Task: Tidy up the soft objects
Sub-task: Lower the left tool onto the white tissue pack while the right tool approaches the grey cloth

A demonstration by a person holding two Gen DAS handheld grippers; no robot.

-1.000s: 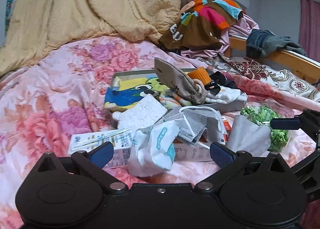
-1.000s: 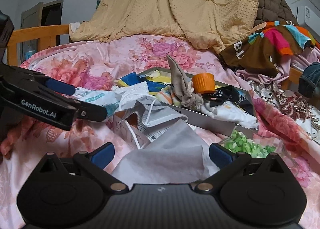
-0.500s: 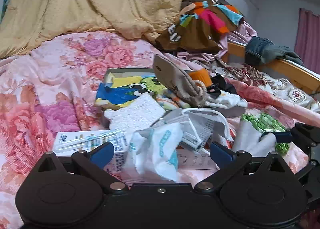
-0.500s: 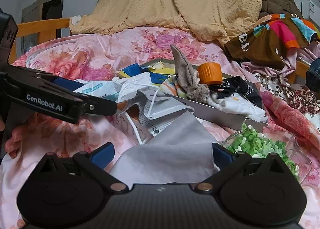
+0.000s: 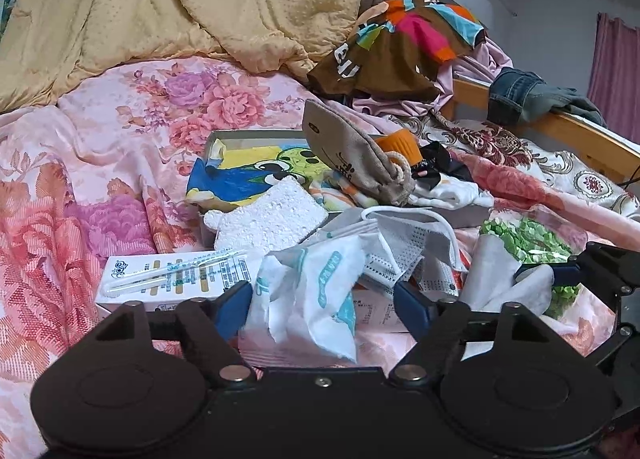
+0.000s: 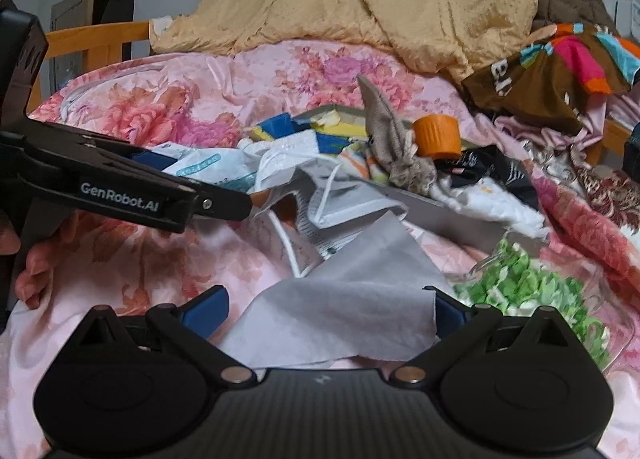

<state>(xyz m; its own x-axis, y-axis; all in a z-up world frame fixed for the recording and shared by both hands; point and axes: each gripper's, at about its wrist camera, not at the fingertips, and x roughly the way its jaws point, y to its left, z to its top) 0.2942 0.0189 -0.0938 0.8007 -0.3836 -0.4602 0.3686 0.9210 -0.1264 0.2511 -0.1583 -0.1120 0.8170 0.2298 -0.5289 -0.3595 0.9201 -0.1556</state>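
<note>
My left gripper (image 5: 322,305) is open around a crumpled white wipe packet with teal print (image 5: 308,299), which lies on the floral bedspread. My right gripper (image 6: 328,309) is open with a grey cloth (image 6: 344,299) lying between its fingers. The grey cloth also shows in the left wrist view (image 5: 500,279), with the right gripper's blue pad over it. A white face mask (image 5: 404,247) lies beyond both. A grey tray (image 5: 460,215) holds a cartoon cloth (image 5: 248,175), a beige drawstring pouch (image 5: 352,159), an orange cup (image 5: 400,145) and other fabric.
A white sponge (image 5: 272,219) leans on the tray's near edge. A white carton (image 5: 176,279) lies at left. A clear bag of green pieces (image 5: 528,235) sits at right. Yellow quilt (image 5: 180,7) and piled clothes (image 5: 400,47) lie behind. The wooden bed rail (image 5: 580,131) runs at right.
Both grippers have moved forward and lower over the bed. The wipe packet now sits deeper between the left fingers, the grey cloth deeper between the right fingers. Both stay open.
</note>
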